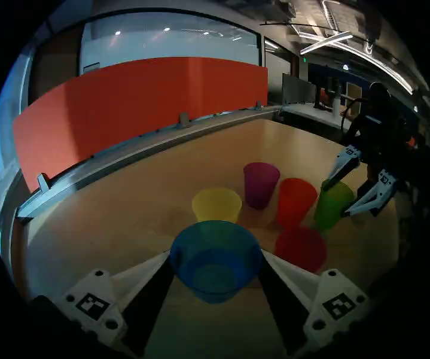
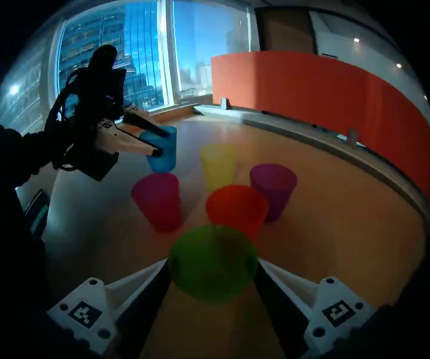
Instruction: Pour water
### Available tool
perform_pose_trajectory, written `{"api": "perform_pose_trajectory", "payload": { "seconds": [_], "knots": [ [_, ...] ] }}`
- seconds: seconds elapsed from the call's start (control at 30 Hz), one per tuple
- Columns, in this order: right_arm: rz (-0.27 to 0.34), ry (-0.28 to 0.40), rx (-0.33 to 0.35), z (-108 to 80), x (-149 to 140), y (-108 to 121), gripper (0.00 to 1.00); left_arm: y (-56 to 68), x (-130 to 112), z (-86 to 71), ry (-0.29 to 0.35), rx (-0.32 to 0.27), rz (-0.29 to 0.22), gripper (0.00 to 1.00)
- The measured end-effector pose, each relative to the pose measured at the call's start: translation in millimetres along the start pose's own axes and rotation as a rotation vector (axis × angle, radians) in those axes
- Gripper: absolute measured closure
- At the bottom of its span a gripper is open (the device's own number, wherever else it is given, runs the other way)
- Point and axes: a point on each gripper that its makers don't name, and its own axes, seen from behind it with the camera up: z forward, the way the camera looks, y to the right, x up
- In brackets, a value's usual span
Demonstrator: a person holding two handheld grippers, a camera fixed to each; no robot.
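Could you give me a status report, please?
Left gripper shut on blue cup. Right gripper shut on green cup. Yellow cup, purple cup, orange cup, pink cup between them.

wooden table (image 1: 125, 203) | orange partition (image 1: 143, 102) | tall windows (image 2: 203, 42), towers (image 2: 131, 36) outside | ceiling strip lights (image 1: 328, 42)

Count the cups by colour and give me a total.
blue cup: 1
green cup: 1
yellow cup: 1
purple cup: 1
orange cup: 1
red cup: 1
Total: 6 cups
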Motion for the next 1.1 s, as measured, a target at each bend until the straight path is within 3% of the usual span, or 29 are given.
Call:
{"api": "perform_pose_trajectory", "payload": {
  "seconds": [0.6, 1.1],
  "knots": [
    [-0.043, 0.236, -0.027, -46.3, 85, -24, 0.08, 20.5, 54, -63.0, 0.172, 0.031, 0.019, 0.12],
    [-0.098, 0.410, -0.041, -69.5, 145, -41, 0.08, 42.3, 88, -97.7, 0.301, 0.017, -0.008, 0.12]
  ]
}}
